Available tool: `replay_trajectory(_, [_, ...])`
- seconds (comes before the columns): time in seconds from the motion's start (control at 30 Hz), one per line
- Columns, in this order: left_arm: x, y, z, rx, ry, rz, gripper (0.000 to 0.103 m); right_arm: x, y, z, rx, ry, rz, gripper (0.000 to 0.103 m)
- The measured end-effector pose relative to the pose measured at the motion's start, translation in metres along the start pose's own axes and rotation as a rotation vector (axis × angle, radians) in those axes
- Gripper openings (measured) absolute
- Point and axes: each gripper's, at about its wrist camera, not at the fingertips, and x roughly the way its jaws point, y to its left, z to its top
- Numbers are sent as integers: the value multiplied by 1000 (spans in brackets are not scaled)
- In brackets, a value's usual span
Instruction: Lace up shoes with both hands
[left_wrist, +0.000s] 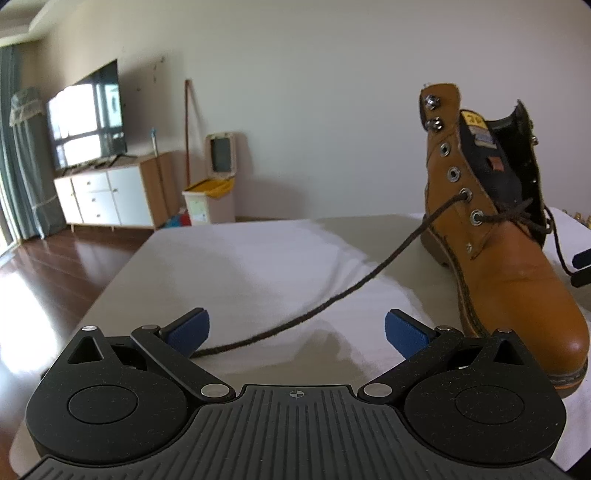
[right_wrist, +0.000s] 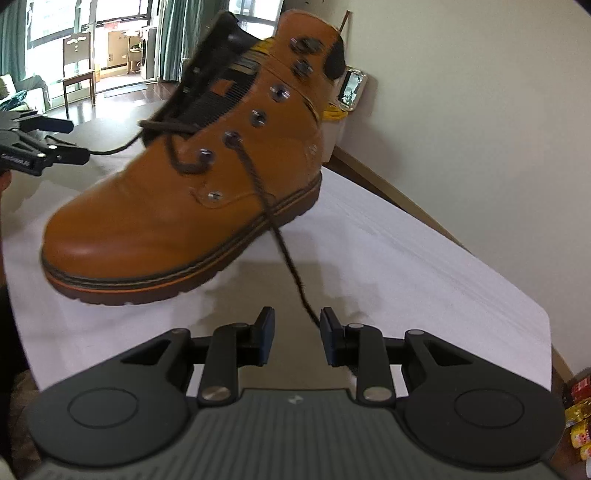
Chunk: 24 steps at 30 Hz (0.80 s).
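Note:
A tan leather boot (left_wrist: 517, 280) stands on the white-covered table (left_wrist: 240, 258), laced only through its lowest eyelets. One dark lace (left_wrist: 369, 269) runs from a side eyelet down to the table and ends beside the left pad (left_wrist: 188, 332) of my left gripper (left_wrist: 297, 330), whose jaws stand wide and press on nothing. In the right wrist view the boot (right_wrist: 155, 221) is blurred. The other lace (right_wrist: 280, 243) hangs from an eyelet and passes between the jaws of my right gripper (right_wrist: 297, 332), close to the right pad (right_wrist: 328, 332). The pads stand apart and do not pinch it.
The table's left edge drops to a wooden floor (left_wrist: 44, 273). A TV cabinet (left_wrist: 110, 195) and a bin (left_wrist: 210, 199) stand by the far wall. Snack packets (right_wrist: 580, 417) lie at the table's right end. The wall (right_wrist: 480, 147) runs close along the table's far side.

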Motion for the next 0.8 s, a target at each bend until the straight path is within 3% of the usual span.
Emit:
replay_trajectory(0.13, [3, -2, 3, 8, 16, -17, 103, 16, -13, 6, 2, -4, 28, 27])
replay_trajectory(0.2, [2, -3, 3, 16, 17, -13, 103, 19, -15, 7, -2, 4, 45, 4])
replay_trajectory(0.4, [-1, -4, 1, 30, 11, 0, 103, -3, -6, 12, 67, -1, 133, 3])
replay_trajectory(0.57, [-4, 0, -2, 33, 7, 10, 103, -46, 15, 32, 177, -115, 286, 3])
replay_trajectory(0.8, [-16, 6, -5, 15, 2, 17, 103, -54, 27, 109, 268, -276, 439, 3])
